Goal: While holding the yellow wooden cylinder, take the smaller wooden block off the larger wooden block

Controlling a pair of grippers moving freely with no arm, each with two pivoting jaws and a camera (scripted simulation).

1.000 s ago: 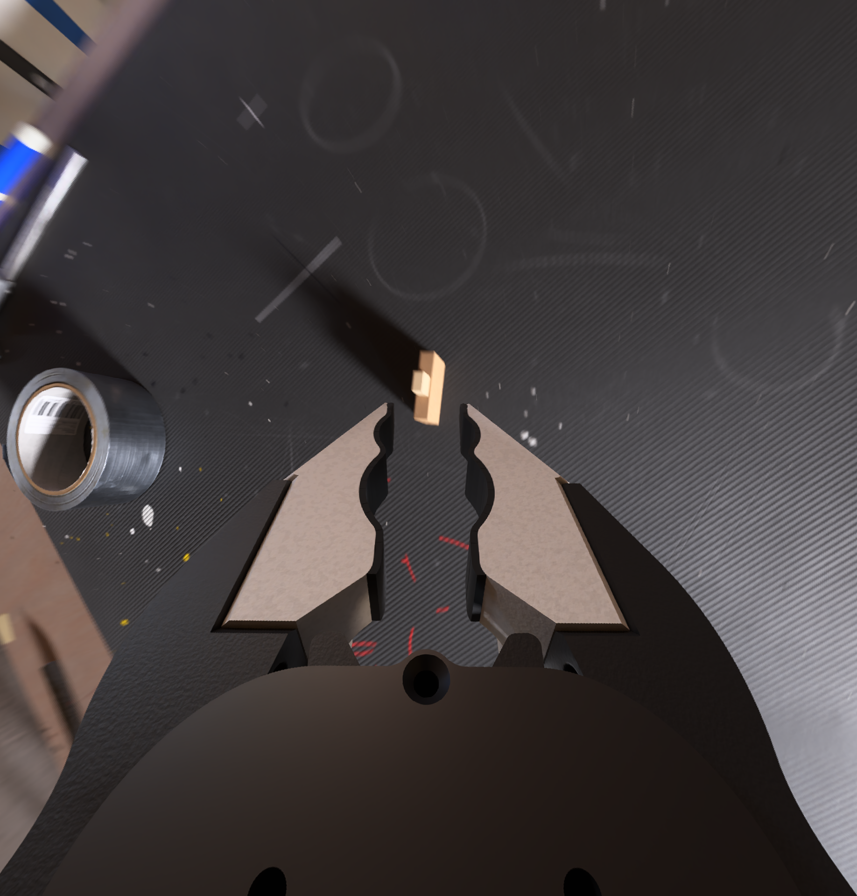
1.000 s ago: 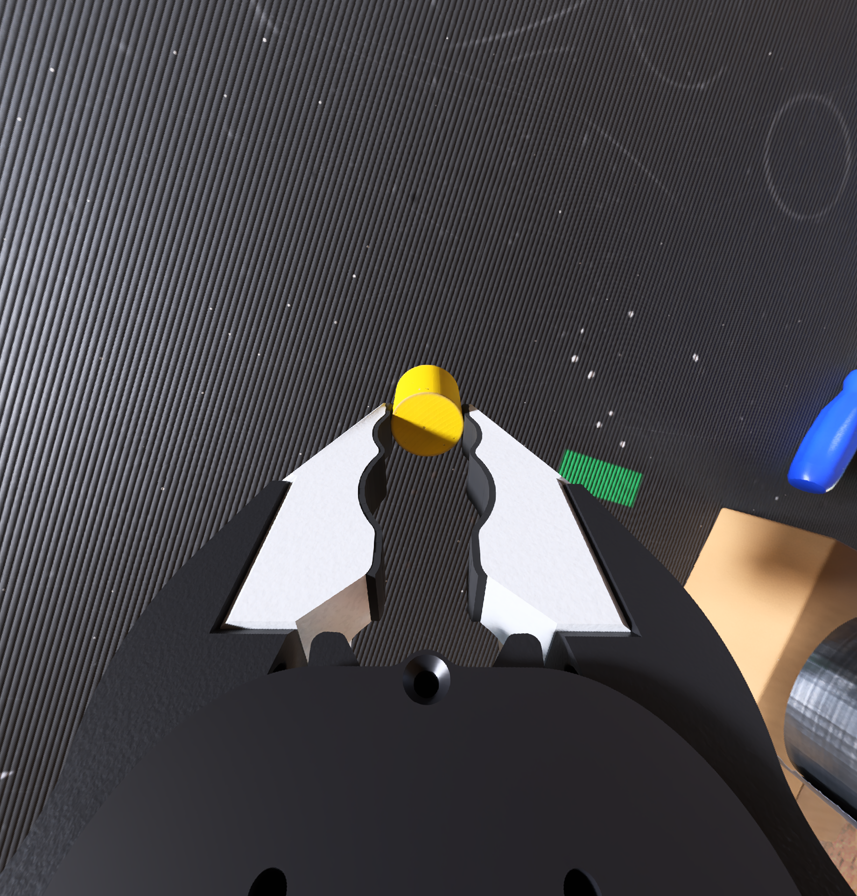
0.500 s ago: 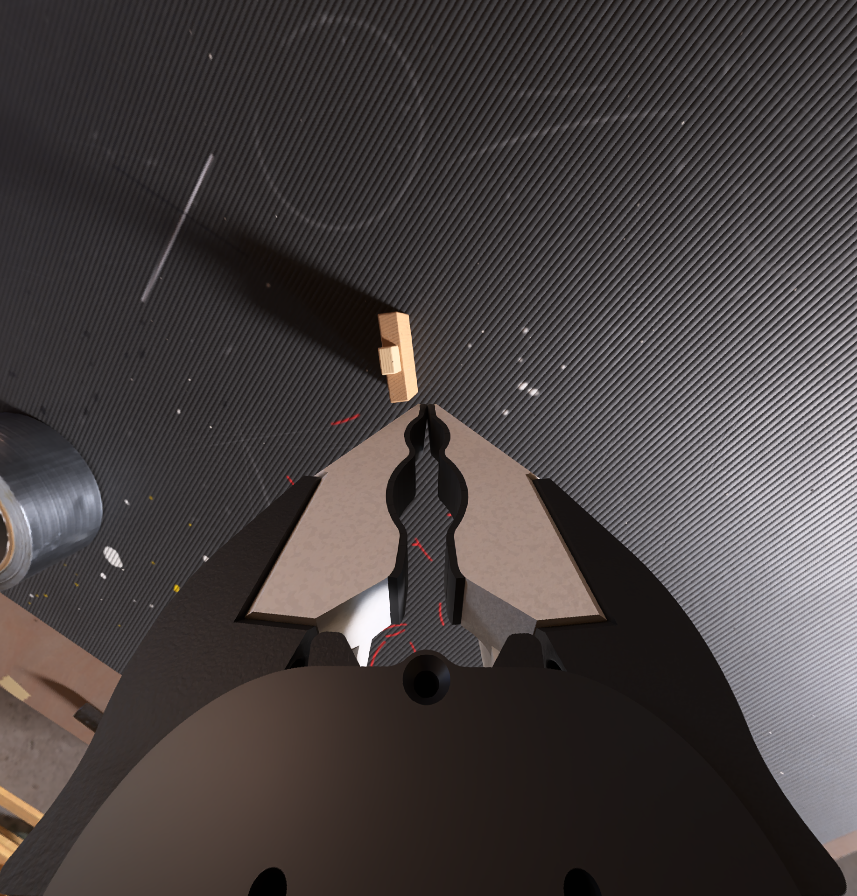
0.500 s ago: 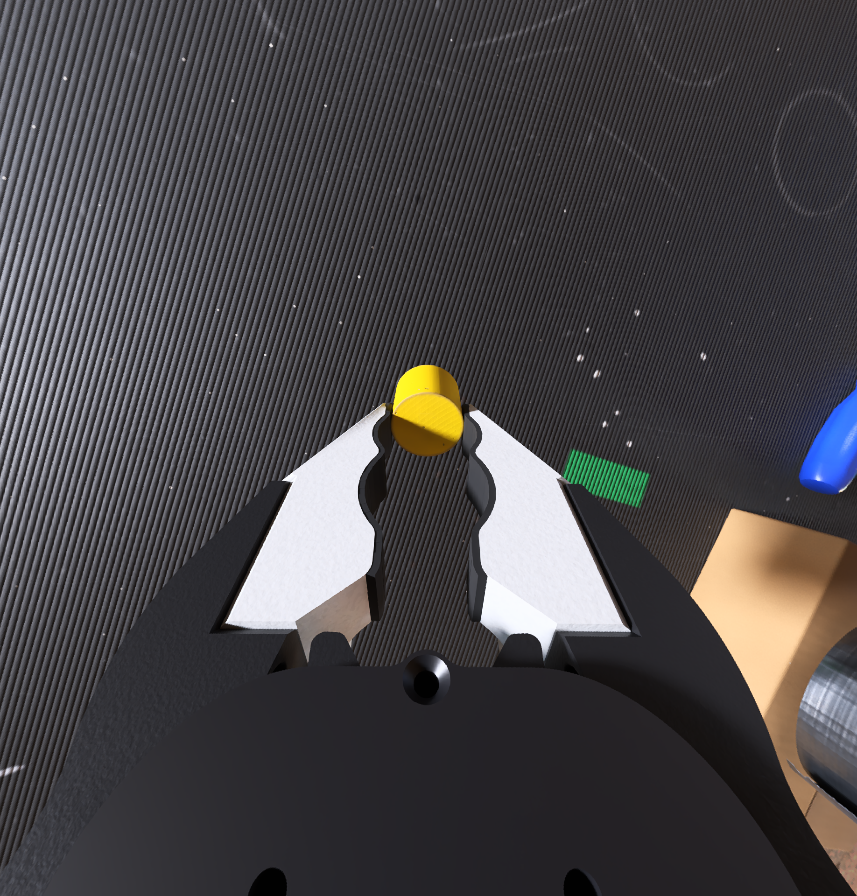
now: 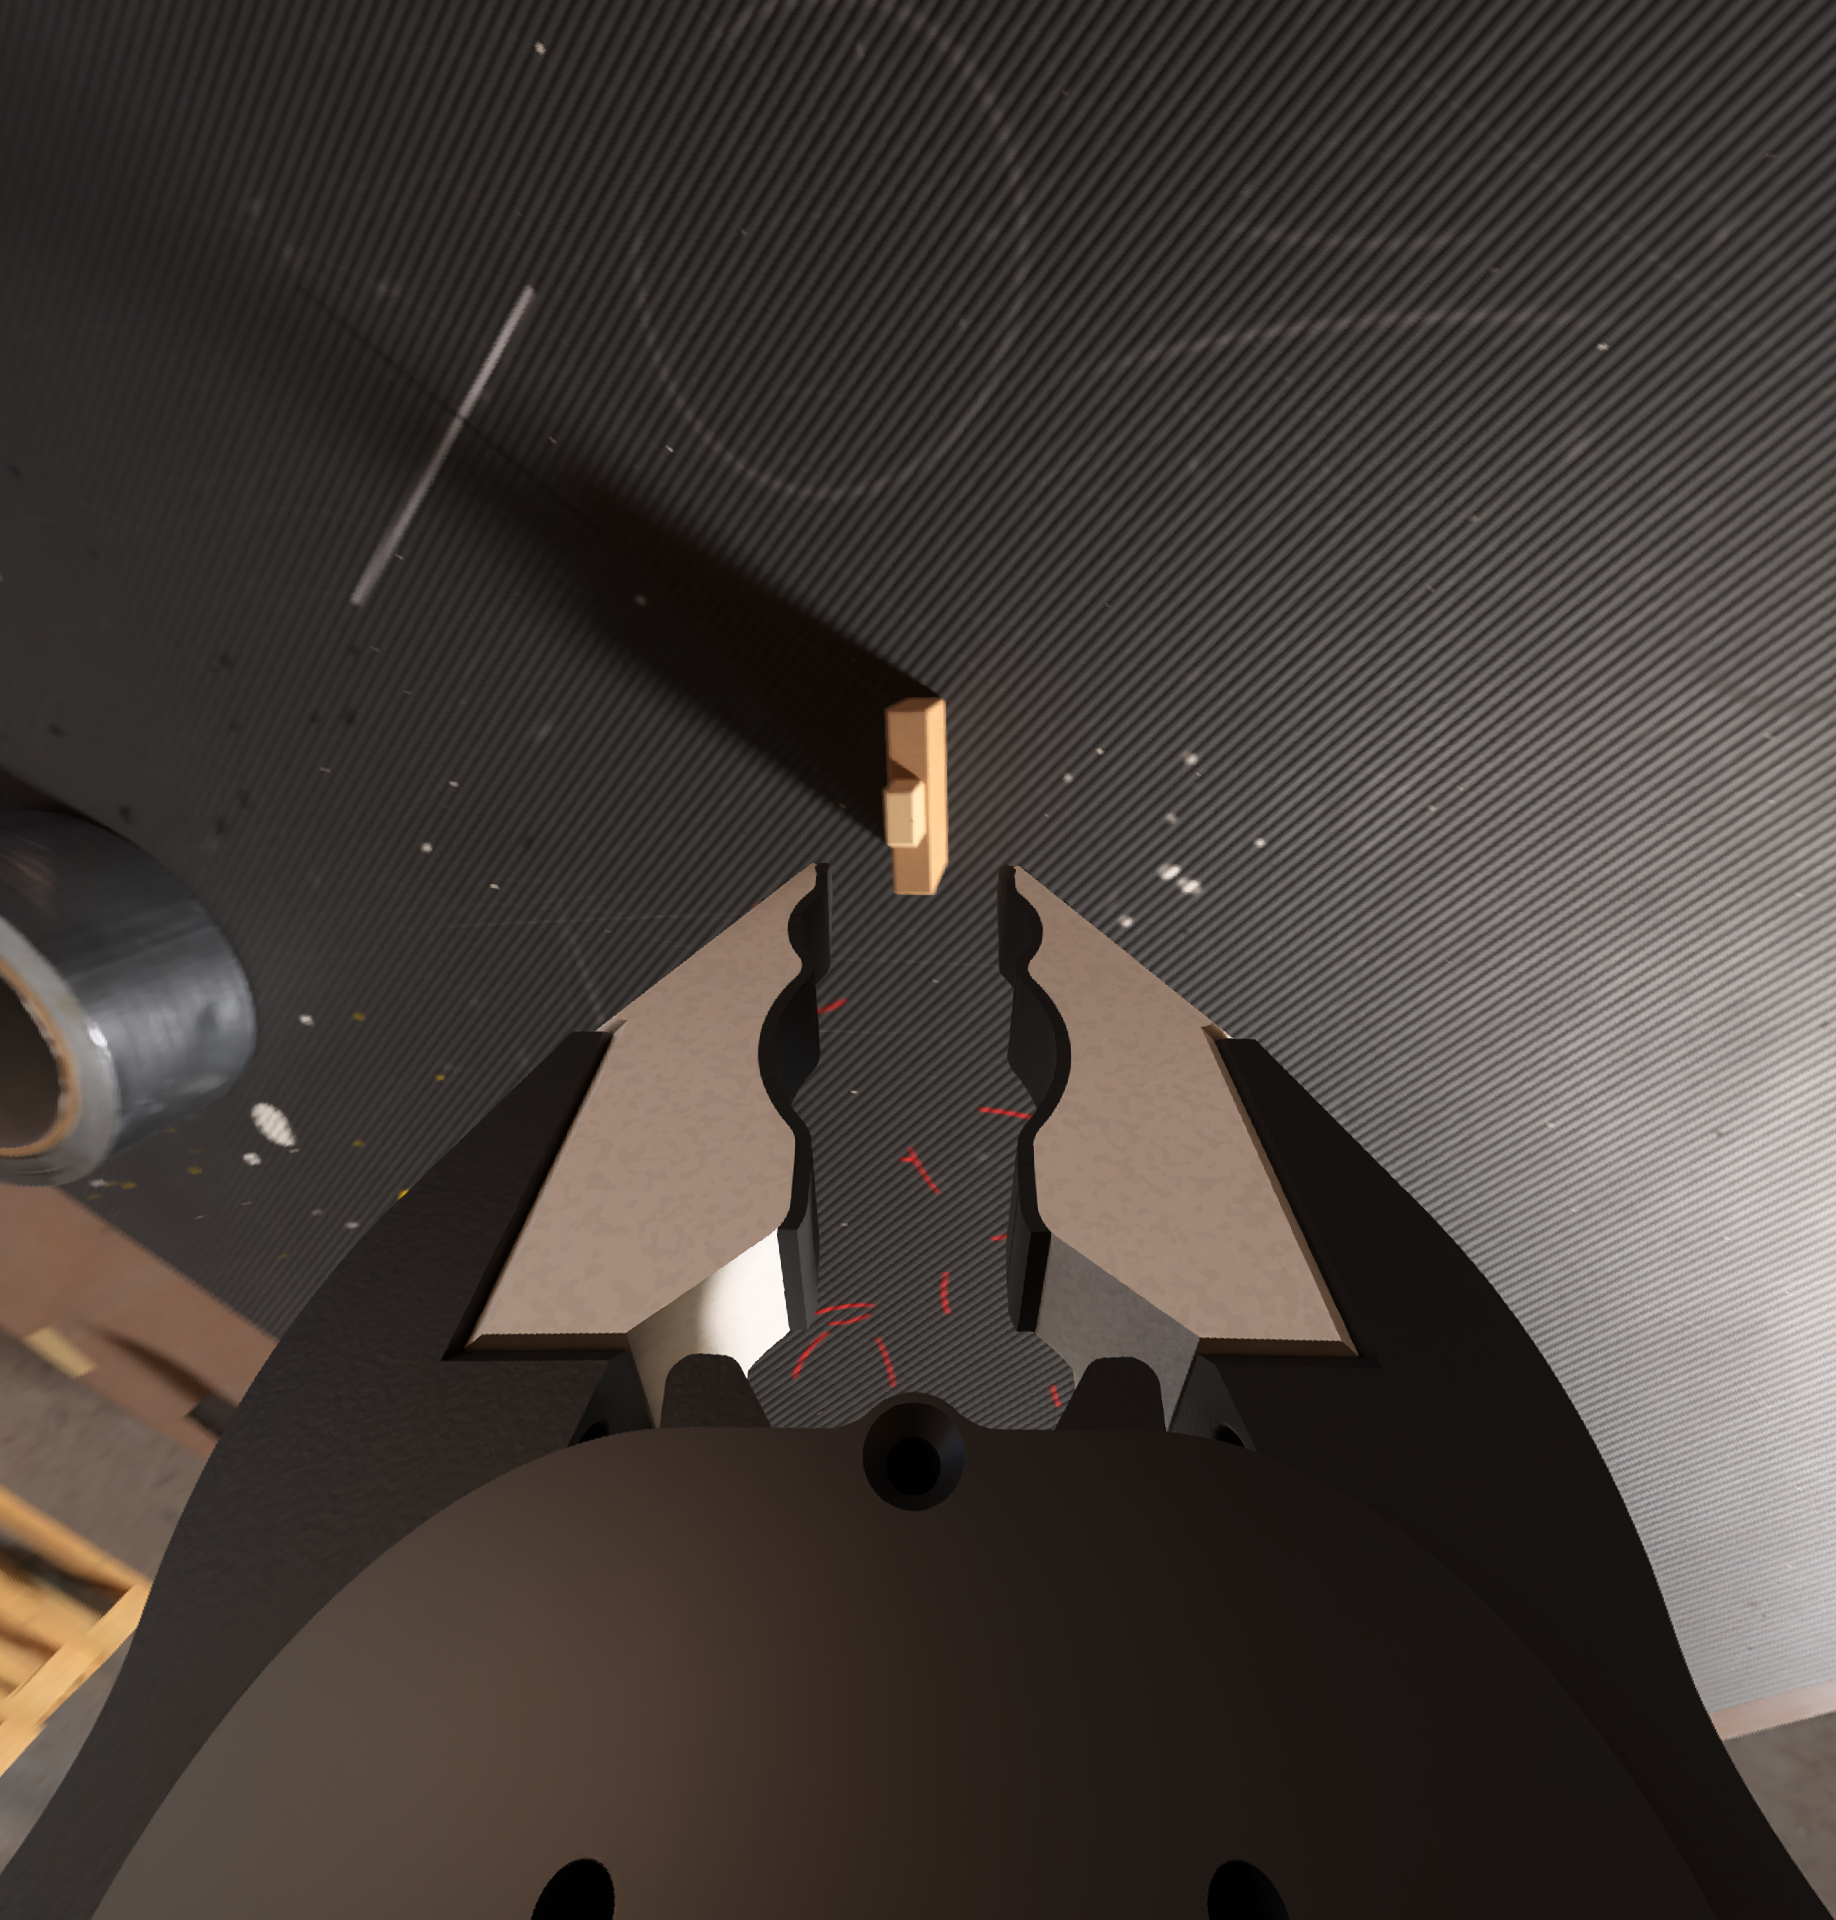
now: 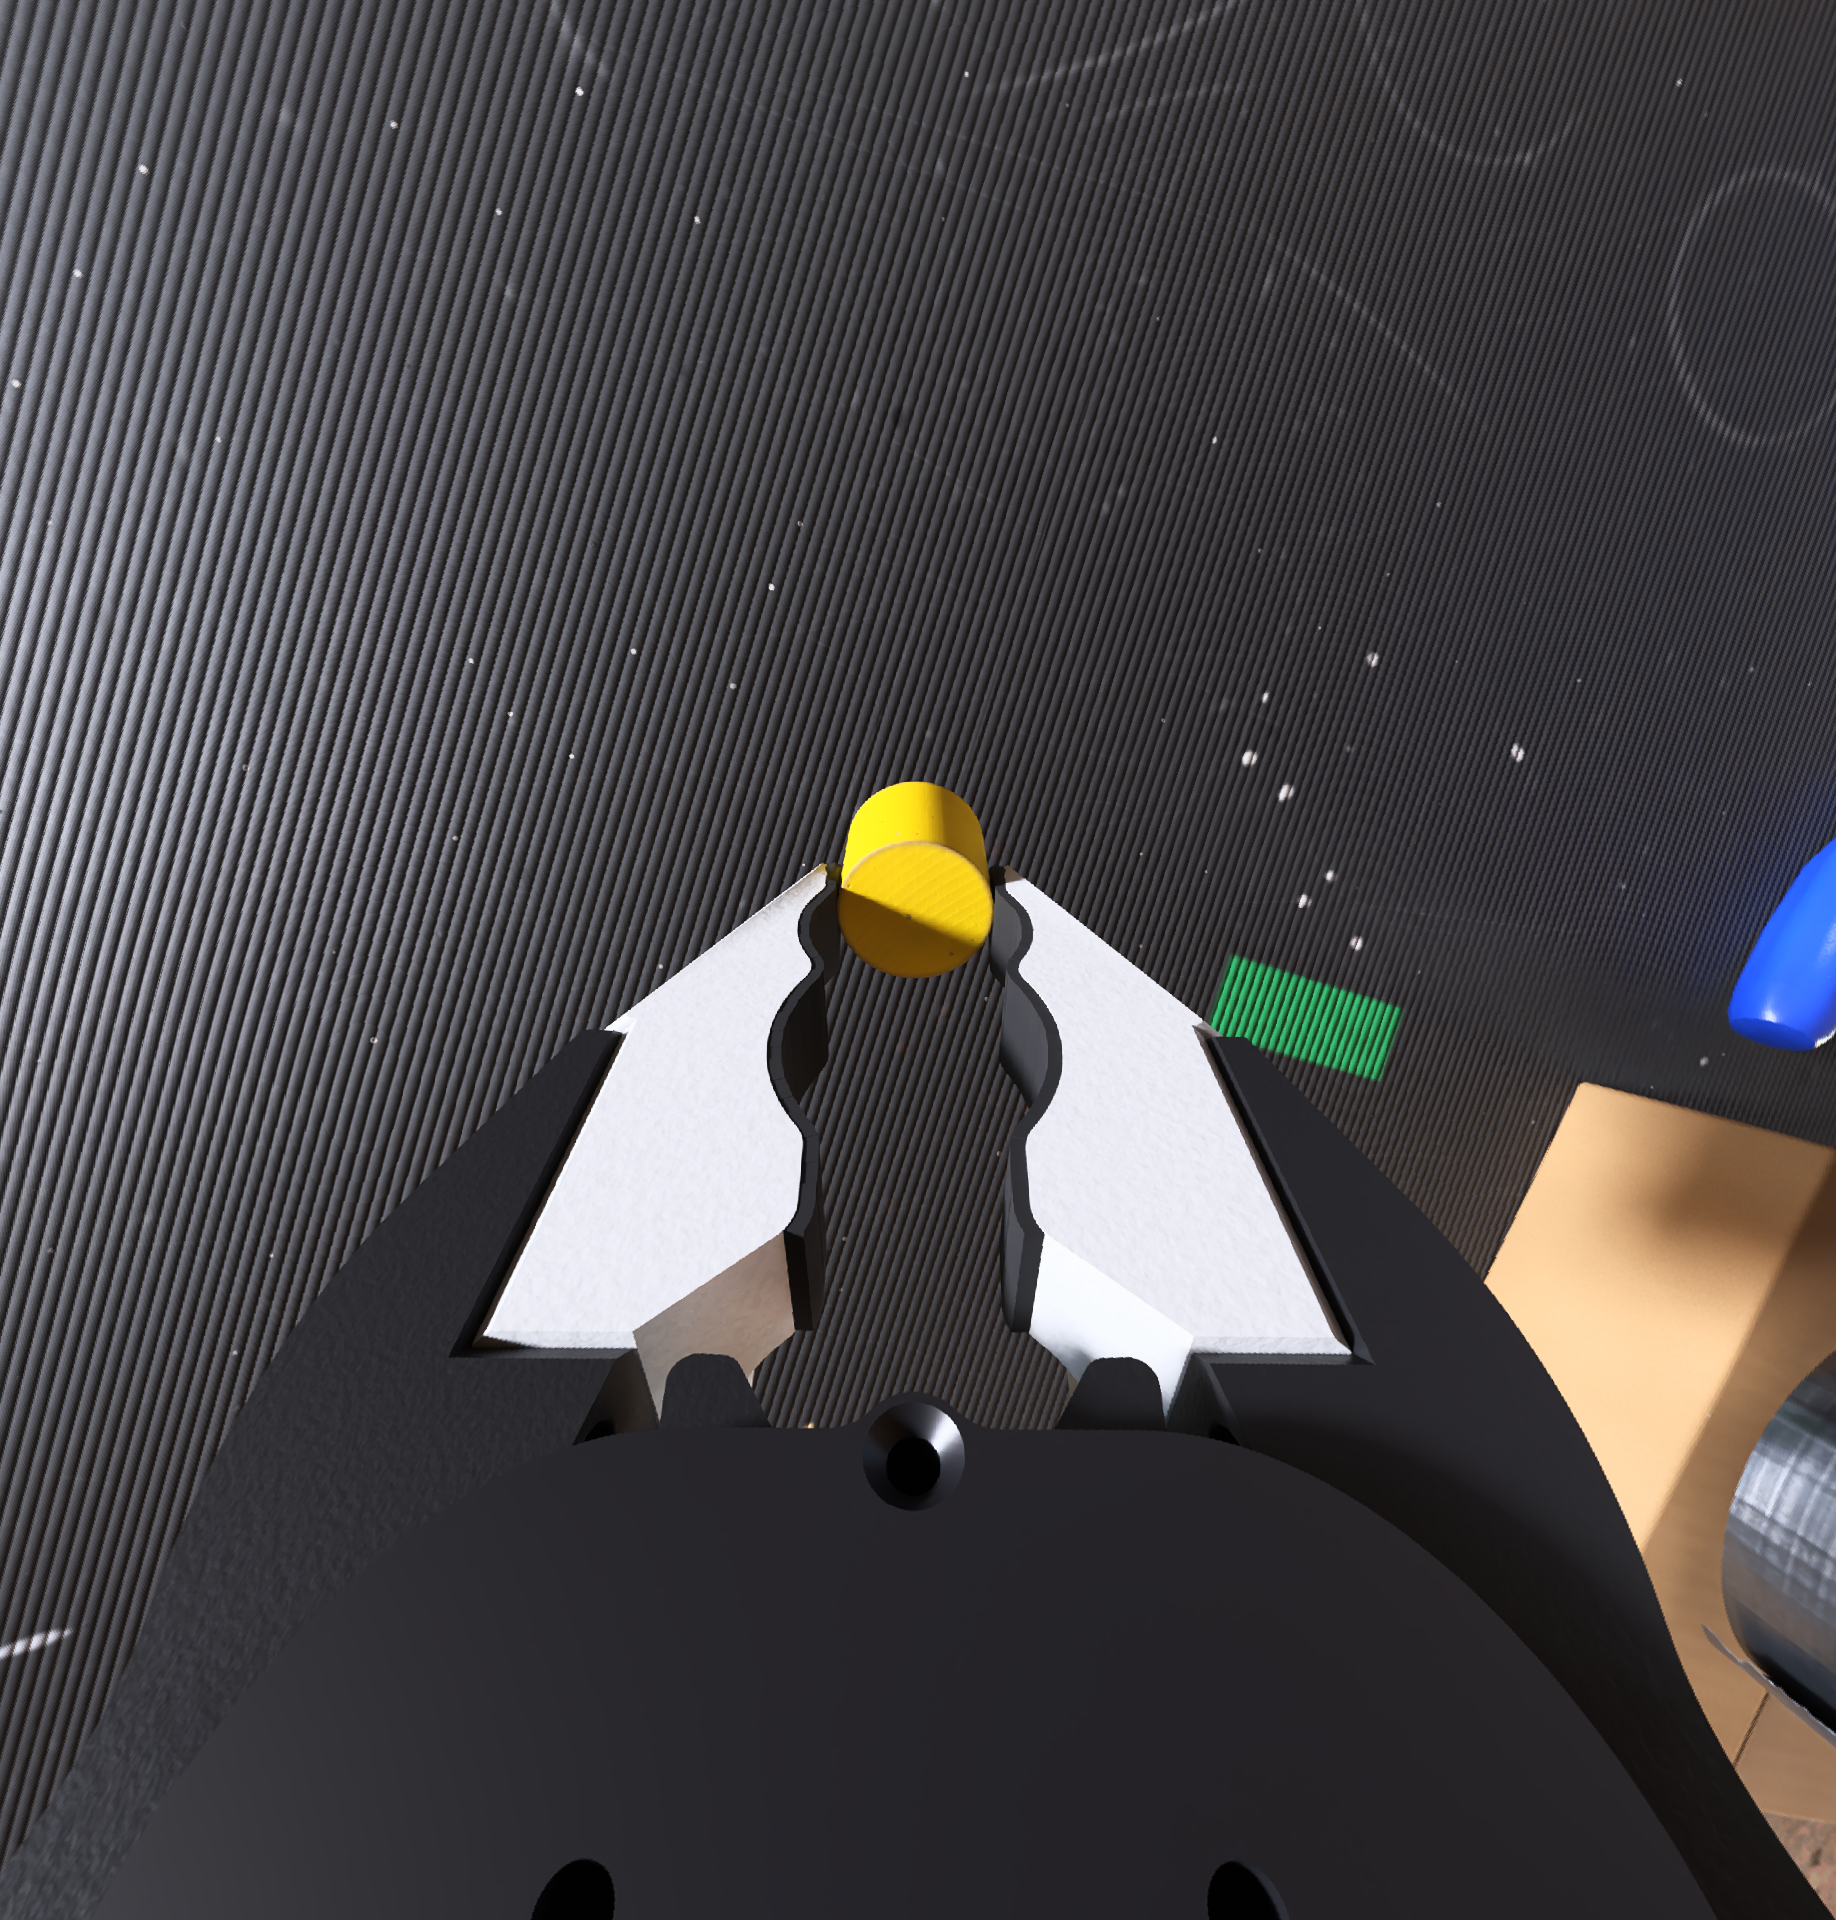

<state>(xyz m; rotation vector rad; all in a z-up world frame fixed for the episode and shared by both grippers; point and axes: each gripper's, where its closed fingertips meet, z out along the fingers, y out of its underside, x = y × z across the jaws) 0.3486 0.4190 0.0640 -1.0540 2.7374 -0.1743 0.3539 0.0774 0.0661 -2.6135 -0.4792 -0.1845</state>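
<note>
1. Two tongs are at work. The right tongs are closed on the yellow wooden cylinder, gripping it between the fingertips above the dark worktop. This half of the task appears satisfied.
2. The left tongs stand parted by a moderate gap and hold nothing.
3. The larger wooden block lies on the worktop just beyond the left tongs' tips, roughly in line with the gap. The smaller wooden block sits on it, on its left face as the left wrist view shows it.
4. A roll of grey tape lies well to the left of the larger wooden block. In the right wrist view, a green patch lies near the right of the cylinder, and a blue tool handle farther right.
5. Step in hand, as judged: approach for the grasp on the smaller wooden block, not yet touched.
6. Next move calls for advancing the left tongs so that the fingertips straddle only the smaller wooden block, closing, then lifting clear. Catching the larger block too is the risk. The right tongs must keep their grip.
</note>
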